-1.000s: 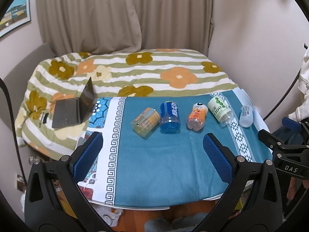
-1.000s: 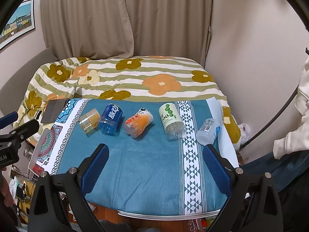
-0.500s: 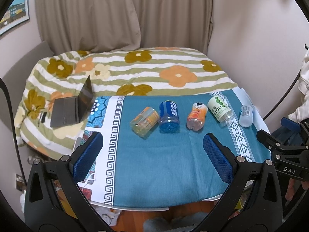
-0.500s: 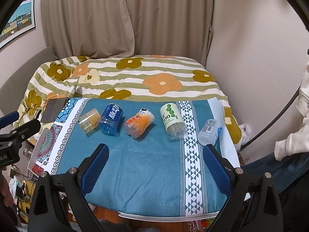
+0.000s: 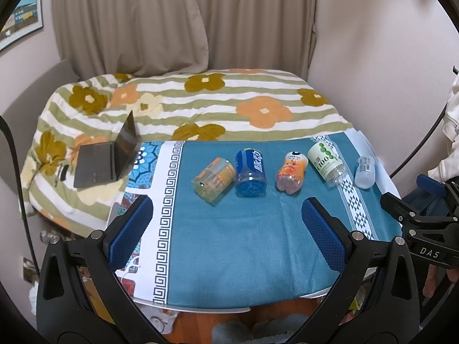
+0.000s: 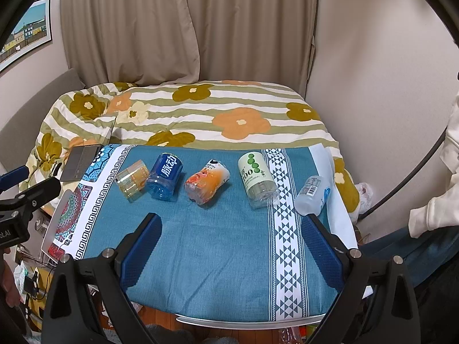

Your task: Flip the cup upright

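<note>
Several cut-bottle cups lie on their sides in a row on the teal cloth of the table [image 5: 243, 243] [image 6: 218, 246]: a yellow-orange cup [image 5: 213, 179] [image 6: 132, 180], a blue cup [image 5: 250, 172] [image 6: 165, 180], an orange cup [image 5: 290, 172] [image 6: 206, 183], a white-green cup [image 5: 325, 164] [image 6: 256, 179] and a small clear cup [image 5: 365, 170] [image 6: 312, 196]. My left gripper [image 5: 226, 235] is open and empty, above the table's near edge, short of the cups. My right gripper [image 6: 229, 246] is open and empty, likewise short of the row.
A half-open laptop [image 5: 106, 157] lies on the flowered bedspread [image 5: 215, 100] left of the table. Curtains and a wall stand behind. The other gripper shows at the right edge [image 5: 424, 229] and at the left edge [image 6: 17, 212].
Both views have shifted very slightly; the cups have not moved and both grippers stay open.
</note>
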### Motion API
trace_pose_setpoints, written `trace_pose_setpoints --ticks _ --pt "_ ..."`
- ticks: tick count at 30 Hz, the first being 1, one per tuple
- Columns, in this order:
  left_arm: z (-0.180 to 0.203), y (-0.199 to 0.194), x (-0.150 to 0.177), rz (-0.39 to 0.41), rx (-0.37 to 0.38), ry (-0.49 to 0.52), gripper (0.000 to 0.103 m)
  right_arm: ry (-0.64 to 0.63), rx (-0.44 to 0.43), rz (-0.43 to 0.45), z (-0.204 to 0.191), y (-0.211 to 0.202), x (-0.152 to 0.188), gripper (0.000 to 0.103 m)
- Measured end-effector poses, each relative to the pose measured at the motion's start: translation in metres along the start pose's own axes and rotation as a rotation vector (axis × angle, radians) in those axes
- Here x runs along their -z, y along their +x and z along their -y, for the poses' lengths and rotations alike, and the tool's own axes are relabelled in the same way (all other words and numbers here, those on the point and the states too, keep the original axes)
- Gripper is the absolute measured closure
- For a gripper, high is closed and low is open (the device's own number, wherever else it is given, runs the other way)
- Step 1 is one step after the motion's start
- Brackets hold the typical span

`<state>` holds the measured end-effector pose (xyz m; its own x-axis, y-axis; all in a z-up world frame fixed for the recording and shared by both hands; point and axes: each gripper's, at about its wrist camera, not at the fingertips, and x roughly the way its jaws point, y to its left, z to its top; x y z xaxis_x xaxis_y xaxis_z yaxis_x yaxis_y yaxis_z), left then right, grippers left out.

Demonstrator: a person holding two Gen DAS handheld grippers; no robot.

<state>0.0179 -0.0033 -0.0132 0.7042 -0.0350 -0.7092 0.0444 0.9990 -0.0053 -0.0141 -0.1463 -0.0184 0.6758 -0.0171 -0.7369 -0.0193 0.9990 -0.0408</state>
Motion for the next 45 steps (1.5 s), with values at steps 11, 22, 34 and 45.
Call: trace_pose_setpoints --ticks 11,22,34,45 --pt "-0.002 -0.001 -0.001 -0.003 0.001 -0.002 0.000 -0.001 -0.003 -0.003 0.001 0.001 -0.001 0.006" --pt "0.001 -0.009 -0.004 -0.005 -0.013 -0.011 0.000 0.000 -0.004 -0.004 0.003 0.000 -0.002 0.006" --pt "0.015 -0.016 -0.002 -0.013 -0.053 -0.069 0.000 -0.015 -0.034 -0.003 0.015 -0.003 -0.006 0.006" --pt "0.026 0.003 -0.018 -0.056 -0.041 -0.084 0.000 0.008 -0.055 -0.020 0.040 0.009 -0.011 0.006"
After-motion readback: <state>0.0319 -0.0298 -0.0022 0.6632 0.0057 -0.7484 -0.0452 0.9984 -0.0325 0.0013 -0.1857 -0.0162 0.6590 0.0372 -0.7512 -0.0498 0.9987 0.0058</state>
